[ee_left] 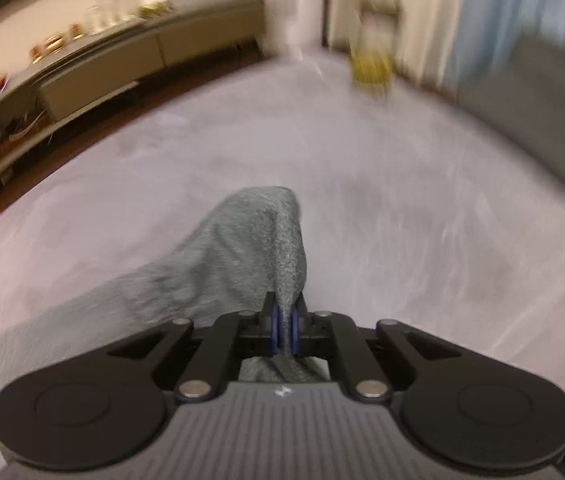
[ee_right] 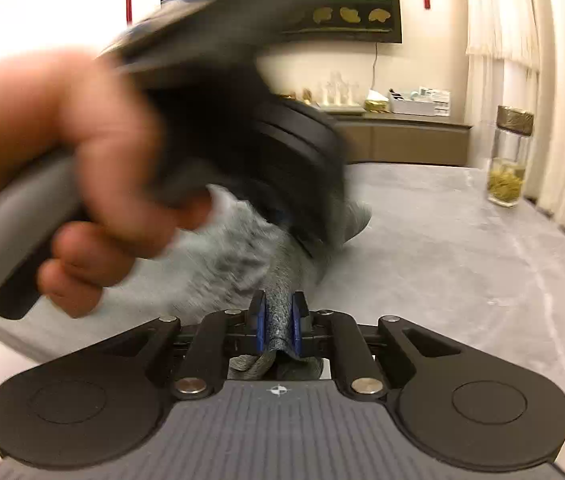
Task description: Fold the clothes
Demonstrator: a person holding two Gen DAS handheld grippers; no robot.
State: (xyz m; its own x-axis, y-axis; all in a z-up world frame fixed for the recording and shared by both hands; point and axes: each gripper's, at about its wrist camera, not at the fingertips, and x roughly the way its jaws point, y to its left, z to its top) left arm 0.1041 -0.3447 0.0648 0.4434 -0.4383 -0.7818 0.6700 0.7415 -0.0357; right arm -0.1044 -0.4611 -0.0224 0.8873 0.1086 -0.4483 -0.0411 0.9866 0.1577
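A grey knit garment (ee_left: 238, 256) lies on the pale grey table (ee_left: 402, 208) and rises in a fold into my left gripper (ee_left: 285, 322), which is shut on its edge. In the right wrist view my right gripper (ee_right: 278, 322) is shut on another bunched edge of the same grey garment (ee_right: 242, 252). Just ahead of it, blurred, a hand (ee_right: 82, 160) holds the other gripper body (ee_right: 274, 152), which covers much of the cloth.
A glass jar (ee_right: 508, 156) with yellow-green contents stands near the table's far right edge, blurred as the jar (ee_left: 370, 68) in the left wrist view. A low sideboard (ee_left: 114, 76) with small items runs along the wall. Curtains (ee_right: 562, 100) hang at right.
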